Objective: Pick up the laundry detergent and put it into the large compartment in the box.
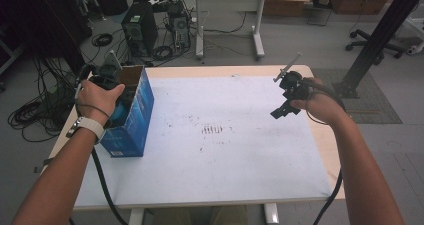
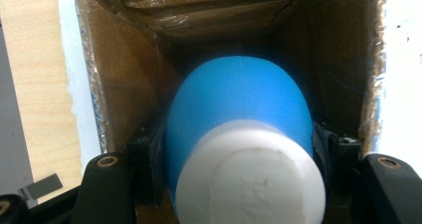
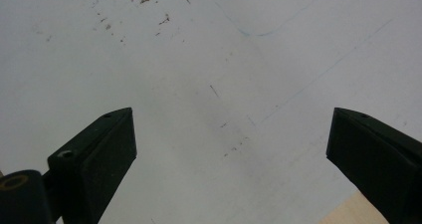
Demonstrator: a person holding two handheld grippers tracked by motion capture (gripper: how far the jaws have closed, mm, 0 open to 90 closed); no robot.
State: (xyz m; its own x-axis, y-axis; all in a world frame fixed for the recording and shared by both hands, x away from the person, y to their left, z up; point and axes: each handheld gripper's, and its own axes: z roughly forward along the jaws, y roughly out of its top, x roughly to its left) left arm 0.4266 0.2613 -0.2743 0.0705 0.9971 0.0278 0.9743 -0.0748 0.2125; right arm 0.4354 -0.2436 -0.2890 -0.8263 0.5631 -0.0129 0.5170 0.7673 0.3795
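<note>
An open blue cardboard box (image 1: 134, 116) stands at the left edge of the table. My left gripper (image 1: 118, 106) reaches down into it, shut on a blue bottle (image 1: 120, 115). In the left gripper view the bottle's rounded blue body (image 2: 239, 99) and white cap (image 2: 249, 179) sit between the black jaws, with the left gripper (image 2: 239, 144) pressing both sides. The box's brown inner walls (image 2: 124, 84) surround it. My right gripper (image 1: 281, 111) hovers over the right side of the table. It is seen open in the right gripper view (image 3: 231, 134), with nothing between its jaws.
A white, faintly stained mat (image 1: 220, 135) covers the wooden table (image 1: 327, 150). Beyond the far edge stand a computer tower (image 1: 140, 32), floor cables (image 1: 35, 110) and a desk (image 1: 235, 0). A black post (image 1: 375, 40) rises at the right.
</note>
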